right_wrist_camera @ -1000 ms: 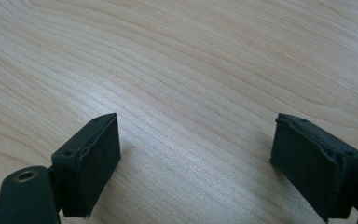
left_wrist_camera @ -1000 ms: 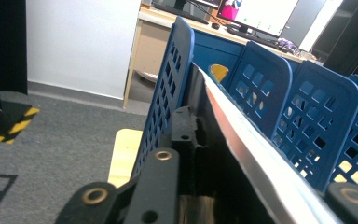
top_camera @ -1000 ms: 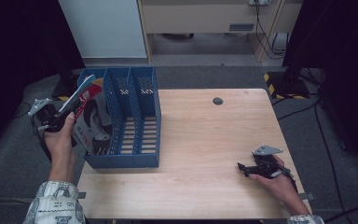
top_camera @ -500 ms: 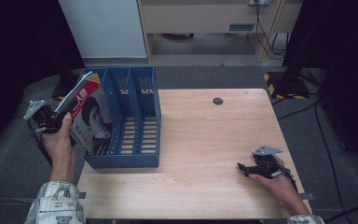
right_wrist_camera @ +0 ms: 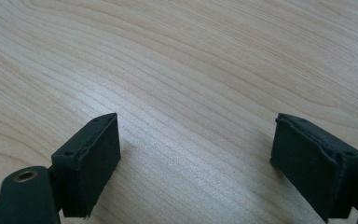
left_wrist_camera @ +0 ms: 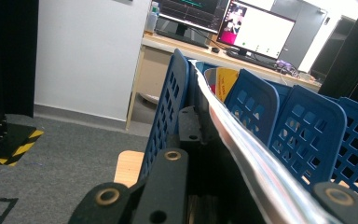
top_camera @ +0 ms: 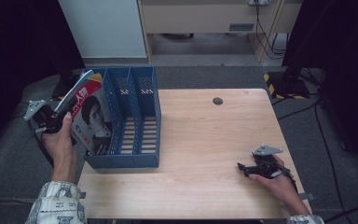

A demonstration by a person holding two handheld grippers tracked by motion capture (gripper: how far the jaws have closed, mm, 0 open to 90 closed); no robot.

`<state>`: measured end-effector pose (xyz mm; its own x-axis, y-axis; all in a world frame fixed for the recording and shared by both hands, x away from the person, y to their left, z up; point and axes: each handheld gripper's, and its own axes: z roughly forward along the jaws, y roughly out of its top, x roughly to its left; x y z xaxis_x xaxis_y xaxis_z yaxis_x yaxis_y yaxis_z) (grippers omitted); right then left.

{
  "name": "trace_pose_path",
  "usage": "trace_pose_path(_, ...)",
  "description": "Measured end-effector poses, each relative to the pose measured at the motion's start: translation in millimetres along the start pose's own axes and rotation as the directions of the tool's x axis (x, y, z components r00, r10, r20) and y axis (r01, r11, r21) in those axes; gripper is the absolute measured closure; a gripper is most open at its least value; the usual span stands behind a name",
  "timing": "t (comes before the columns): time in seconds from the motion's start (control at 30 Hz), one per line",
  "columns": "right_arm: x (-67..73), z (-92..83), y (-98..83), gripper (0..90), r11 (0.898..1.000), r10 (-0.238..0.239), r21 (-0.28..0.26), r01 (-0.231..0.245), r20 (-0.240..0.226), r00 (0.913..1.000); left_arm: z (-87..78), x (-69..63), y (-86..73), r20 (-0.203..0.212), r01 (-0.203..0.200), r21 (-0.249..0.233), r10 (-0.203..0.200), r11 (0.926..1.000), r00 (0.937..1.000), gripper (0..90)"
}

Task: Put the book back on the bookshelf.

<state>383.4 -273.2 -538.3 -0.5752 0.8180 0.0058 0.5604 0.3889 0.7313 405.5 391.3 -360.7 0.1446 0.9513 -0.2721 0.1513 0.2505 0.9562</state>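
Note:
A magazine with a red-topped cover and a face on it stands tilted in the leftmost slot of the blue three-slot file rack at the table's left edge. My left gripper is shut on the magazine's upper left edge, beside the rack's outer wall. In the left gripper view the magazine's silvery edge runs between the jaws, just inside the rack's left wall. My right gripper rests near the table's front right, open, with bare wood between its pads.
The wooden table has a small dark hole near its far edge. The rack's middle and right slots hold nothing visible. Grey carpet surrounds the table. A white cabinet and a desk stand beyond it.
The left hand has swung the magazine from a slanted hold above the rack to a more upright stand, lower in the leftmost slot. The right gripper has stayed still.

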Motion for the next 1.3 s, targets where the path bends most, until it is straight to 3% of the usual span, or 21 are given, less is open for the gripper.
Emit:
trace_pose_path(0.4,0.0,0.0,0.0,15.6,1.0,0.0,0.0,0.0,0.001,1.0,2.2,0.7,-1.2,0.004,0.004,-0.03,-0.003,0.9995,1.0,86.3)
trace_pose_path(1.3,0.0,-0.2,0.0,15.7,1.0,0.0,0.002,0.0,-0.001,1.0,8.8,4.2,-11.7,0.012,0.018,-0.032,-0.018,0.9993,0.9998,84.6)
